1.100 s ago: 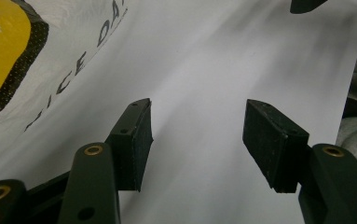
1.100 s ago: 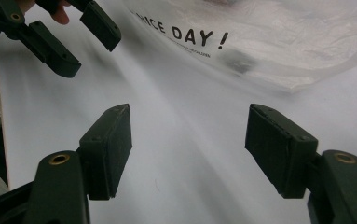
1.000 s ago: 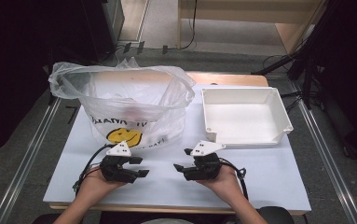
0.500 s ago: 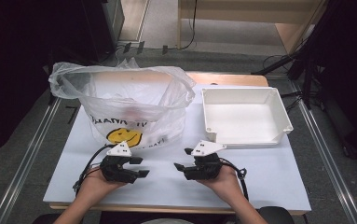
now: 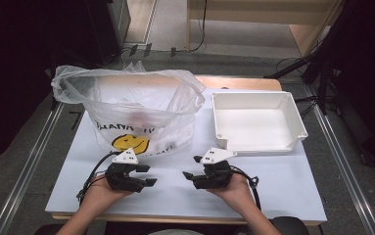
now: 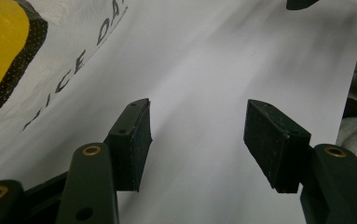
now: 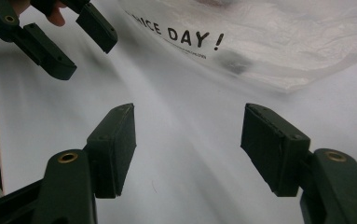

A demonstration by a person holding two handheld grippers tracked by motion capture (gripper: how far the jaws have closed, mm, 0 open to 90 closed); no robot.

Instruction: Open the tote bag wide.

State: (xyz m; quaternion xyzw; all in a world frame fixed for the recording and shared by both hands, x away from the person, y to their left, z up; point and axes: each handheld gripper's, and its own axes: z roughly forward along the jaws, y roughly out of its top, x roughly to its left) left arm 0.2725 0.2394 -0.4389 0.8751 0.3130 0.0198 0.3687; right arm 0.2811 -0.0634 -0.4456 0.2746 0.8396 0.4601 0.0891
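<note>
Black left gripper and right gripper rest low on white table near front edge, tips facing each other, small gap between. Both sets of jaws spread wide, nothing between pads, bare tabletop beneath. Just beyond left gripper: clear plastic bag, mouth gaping open, yellow smiley face and "NICE DAY!" print on near side. Right of bag, just beyond right gripper: white plastic tray. Neither gripper touches bag or tray.

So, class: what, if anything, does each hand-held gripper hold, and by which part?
Nothing. The left hand-held gripper and right hand-held gripper are open over the bare table, near the plastic bag.
</note>
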